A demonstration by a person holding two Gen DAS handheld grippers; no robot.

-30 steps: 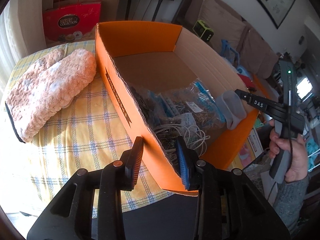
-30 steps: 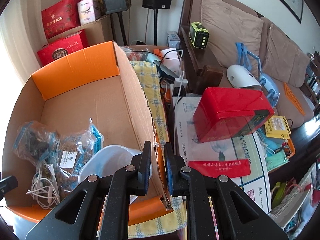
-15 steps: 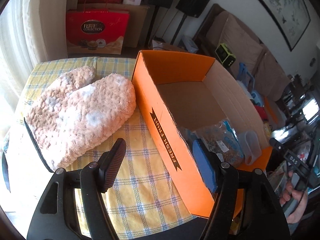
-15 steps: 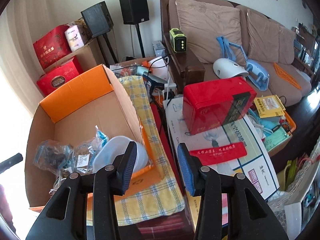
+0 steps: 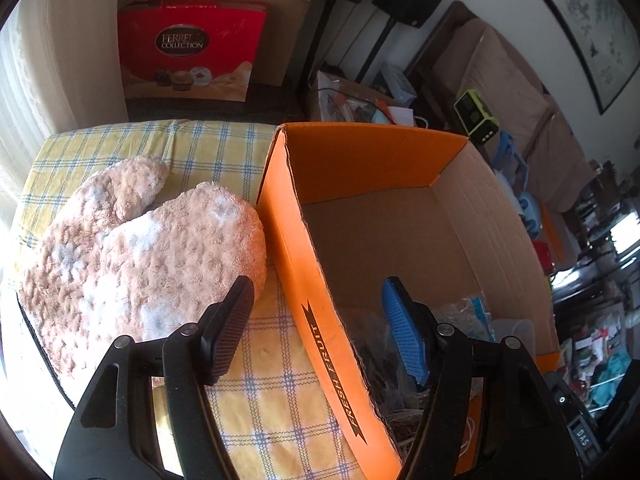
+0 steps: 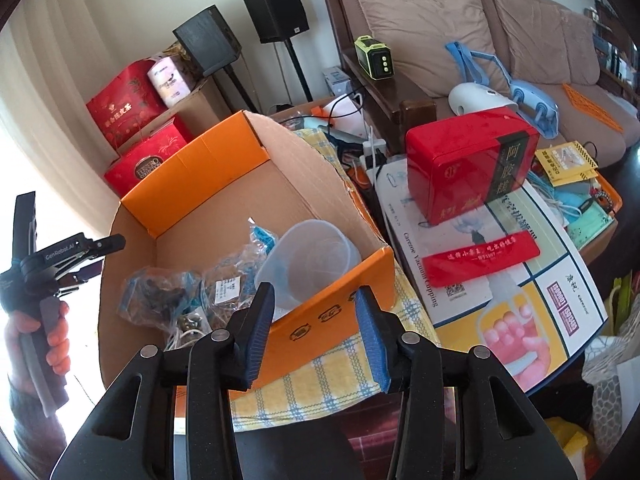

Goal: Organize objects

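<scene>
An orange cardboard box [image 5: 320,320] marked FRESH FRUIT stands on a yellow checked tablecloth [image 5: 260,400]. Inside the box [image 6: 224,160] lie a translucent plastic cup [image 6: 308,256], several clear bags of small parts [image 6: 224,284] and a white cable [image 6: 180,336]. A fluffy pink mitt [image 5: 132,260] rests against the box's left side. My left gripper [image 5: 316,300] straddles the box's long wall from above, its jaws closing but clear of the cardboard. My right gripper [image 6: 314,296] hovers open before the box's near end wall, with nothing between its pads.
A red tin [image 6: 468,164] sits on a white printed carton [image 6: 480,280] right of the box. A brown sofa [image 6: 420,28], two black speakers [image 6: 276,12] and a red Ferrero bag [image 5: 188,52] stand behind. A person's hand [image 6: 40,332] holds the left gripper's handle.
Both grippers let go of the box's walls and opened. The left one slid along the long wall toward the mitt. The right one drew back from the box and rolled.
</scene>
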